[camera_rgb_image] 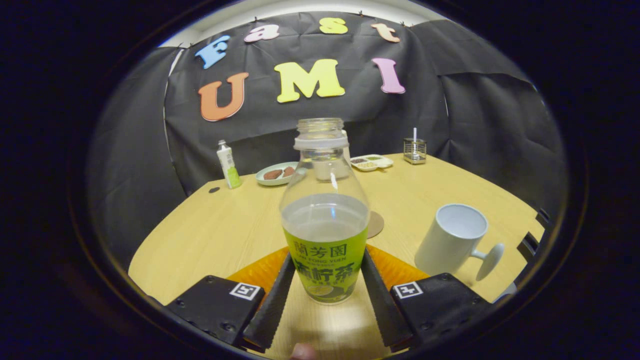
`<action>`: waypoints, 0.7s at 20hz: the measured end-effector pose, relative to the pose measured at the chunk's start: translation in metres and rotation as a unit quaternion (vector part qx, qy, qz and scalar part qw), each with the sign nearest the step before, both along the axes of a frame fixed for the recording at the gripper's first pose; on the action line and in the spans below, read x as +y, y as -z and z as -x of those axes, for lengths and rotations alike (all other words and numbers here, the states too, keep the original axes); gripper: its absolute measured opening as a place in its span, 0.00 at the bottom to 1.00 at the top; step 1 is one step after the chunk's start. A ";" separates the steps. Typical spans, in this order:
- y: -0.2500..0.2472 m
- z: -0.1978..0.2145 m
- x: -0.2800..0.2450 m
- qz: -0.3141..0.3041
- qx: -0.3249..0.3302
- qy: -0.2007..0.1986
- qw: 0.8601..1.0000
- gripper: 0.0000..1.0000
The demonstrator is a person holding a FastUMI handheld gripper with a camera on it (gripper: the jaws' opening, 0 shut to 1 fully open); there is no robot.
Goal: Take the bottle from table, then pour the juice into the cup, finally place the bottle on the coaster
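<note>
Single view: fisheye camera mounted on the hand-held gripper (325,292), looking forward along its two fingers (272,300), which flank a bottle (325,220) at the near end of the field.
Height: low, slightly above the tabletop (210,230), angled a little downward.
Facing: across the tabletop toward the booth's black cloth wall (310,120).
Nearness: bottle very close, rising through the middle of the field; white cup (452,240) near, ahead to the right; plates (275,173) and holder (414,150) at the far edge.
Distortion: strong curvature, tabletop edges bowed.
</note>
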State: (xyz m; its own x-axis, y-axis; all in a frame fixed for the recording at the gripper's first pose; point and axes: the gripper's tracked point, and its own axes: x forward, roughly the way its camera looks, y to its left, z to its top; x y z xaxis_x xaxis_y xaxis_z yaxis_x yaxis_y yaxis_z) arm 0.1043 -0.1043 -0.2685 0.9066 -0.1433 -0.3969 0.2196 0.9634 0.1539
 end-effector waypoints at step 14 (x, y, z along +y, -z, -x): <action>-0.022 0.020 0.018 -0.284 0.045 0.015 0.958 0.79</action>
State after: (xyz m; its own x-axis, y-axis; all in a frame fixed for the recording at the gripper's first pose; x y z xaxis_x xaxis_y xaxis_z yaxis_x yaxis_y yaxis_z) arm 0.0842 -0.0859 -0.2462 0.8637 0.0943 -0.4950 0.2825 0.7229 0.6305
